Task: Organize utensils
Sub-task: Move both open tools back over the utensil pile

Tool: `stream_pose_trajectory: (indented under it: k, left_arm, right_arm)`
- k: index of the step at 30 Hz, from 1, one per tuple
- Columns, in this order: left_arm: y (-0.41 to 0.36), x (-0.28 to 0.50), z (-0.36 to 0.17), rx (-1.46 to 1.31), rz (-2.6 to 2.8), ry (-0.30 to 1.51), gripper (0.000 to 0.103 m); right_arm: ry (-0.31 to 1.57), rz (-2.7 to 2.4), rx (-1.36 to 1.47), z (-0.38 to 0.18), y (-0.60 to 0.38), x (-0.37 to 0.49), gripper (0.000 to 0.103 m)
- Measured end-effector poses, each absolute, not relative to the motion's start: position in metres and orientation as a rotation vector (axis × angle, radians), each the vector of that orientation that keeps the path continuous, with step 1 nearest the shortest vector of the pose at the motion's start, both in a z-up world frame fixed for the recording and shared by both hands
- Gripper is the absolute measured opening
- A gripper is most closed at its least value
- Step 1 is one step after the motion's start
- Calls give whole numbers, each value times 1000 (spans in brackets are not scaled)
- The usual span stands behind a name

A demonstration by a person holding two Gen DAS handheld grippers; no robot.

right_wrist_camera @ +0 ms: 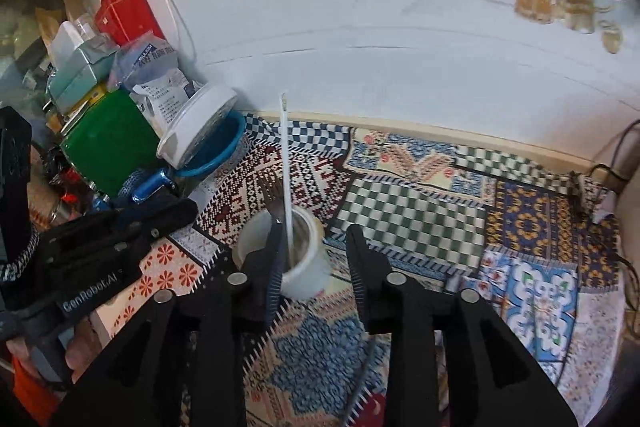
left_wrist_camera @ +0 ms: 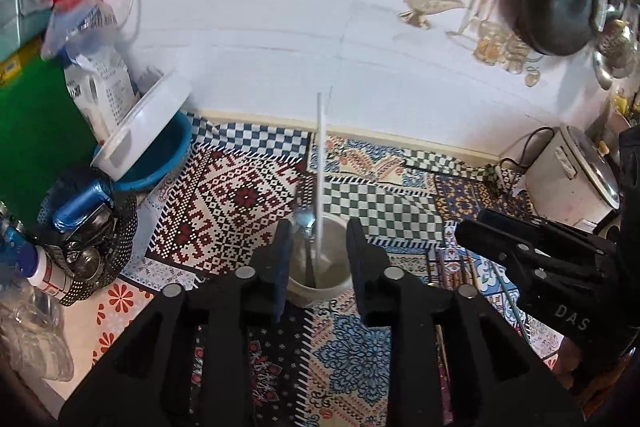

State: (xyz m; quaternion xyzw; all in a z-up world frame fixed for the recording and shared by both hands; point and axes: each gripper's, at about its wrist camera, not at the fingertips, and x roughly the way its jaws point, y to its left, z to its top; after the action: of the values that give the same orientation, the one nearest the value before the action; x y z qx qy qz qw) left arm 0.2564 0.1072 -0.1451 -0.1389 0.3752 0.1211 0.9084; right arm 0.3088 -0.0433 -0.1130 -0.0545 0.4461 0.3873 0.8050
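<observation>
White cup [left_wrist_camera: 320,267] holds a fork [right_wrist_camera: 270,193] and long white stick [left_wrist_camera: 320,163]; both claws parted, empty.

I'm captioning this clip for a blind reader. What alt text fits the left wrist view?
A white cup holding a fork and a long white stick stands on a patchwork cloth, seen between the open left gripper. The right gripper reaches in from the right, and clutter lines the left.

Your white cup [left_wrist_camera: 320,279] stands upright at lower centre of the frame, holding a fork [right_wrist_camera: 271,195] and a long white stick [left_wrist_camera: 321,163] leaning upward.
</observation>
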Motion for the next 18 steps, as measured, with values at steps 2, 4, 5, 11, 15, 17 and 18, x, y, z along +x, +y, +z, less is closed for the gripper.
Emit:
stream_pose_trajectory:
  k: [2, 4, 5, 11, 15, 17, 18]
  left_arm:
    - [96, 252, -140, -268, 249, 759, 36]
    - [84, 249, -138, -244, 245, 754, 37]
    - [80, 248, -138, -236, 242, 755, 37]
    - [45, 249, -157, -212, 207, 798, 47]
    - [26, 254, -188, -210, 179, 878, 47]
    - [18, 258, -211, -210, 166, 940, 47]
    - [15, 260, -221, -210, 163, 968, 47]
  right_arm:
    - [944, 820, -120, -109, -57, 305, 32]
    - [934, 804, -130, -106, -70, 300, 32]
    - [933, 797, -133, -106, -75, 298, 32]
    - [956, 746, -140, -114, -112, 291, 33]
    - [1010, 700, -154, -134, -137, 292, 33]
    - [1043, 672, -164, -146, -148, 293, 33]
    - [1060, 656, -171, -153, -153, 294, 33]
